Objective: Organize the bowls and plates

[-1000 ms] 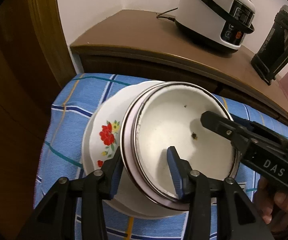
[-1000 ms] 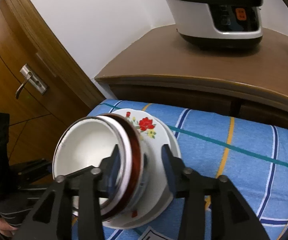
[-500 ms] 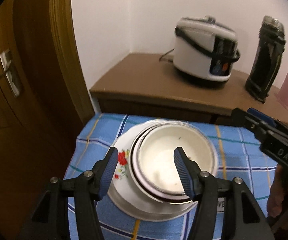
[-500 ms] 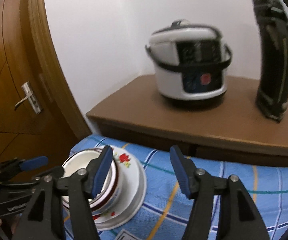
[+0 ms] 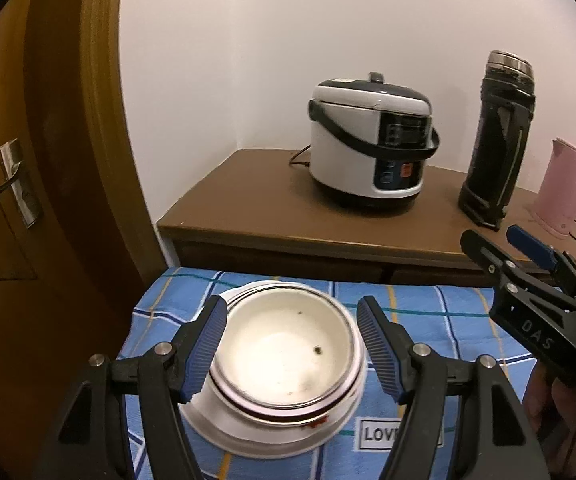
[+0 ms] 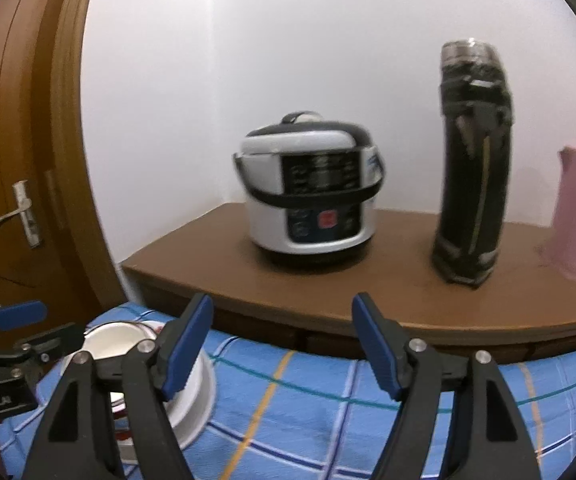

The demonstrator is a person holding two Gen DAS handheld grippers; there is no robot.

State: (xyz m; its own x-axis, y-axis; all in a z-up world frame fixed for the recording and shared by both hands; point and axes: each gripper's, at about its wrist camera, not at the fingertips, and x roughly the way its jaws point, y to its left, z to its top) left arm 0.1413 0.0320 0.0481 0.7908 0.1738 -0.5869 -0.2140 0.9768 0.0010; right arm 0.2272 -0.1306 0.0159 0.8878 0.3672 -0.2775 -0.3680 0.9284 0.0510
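Blue plaid cloth point(image 5: 427, 312) covers the surface beneath both tongs; whether it is a desk cannot be told. Beyond the tongs, a brown wooden desk point(image 5: 248, 216) carries a white rice cooker point(image 5: 369, 144), a black thermos point(image 5: 495, 140) and a pink kettle point(image 5: 565, 188).

White plate point(image 5: 224, 432) lies flat on the cloth, directly below and ahead of the left tongs point(image 5: 291, 350). White bowl point(image 5: 288, 348) with a dark rim band sits upright, nested in the plate. In the left wrist view the bowl appears between the two blue pads, but the tongs are raised above it, not touching.

Left tongs: released, jaws spread wide, nothing held. Right tongs point(image 6: 282, 346): released, jaws wide, empty; plate and bowl lie to their lower left, partly hidden behind the left finger.

Change vs. 1.0 s ago: both tongs then straddled the bowl's rim at close range. Both have since let go and drawn back and up; bowl now rests level in the plate.
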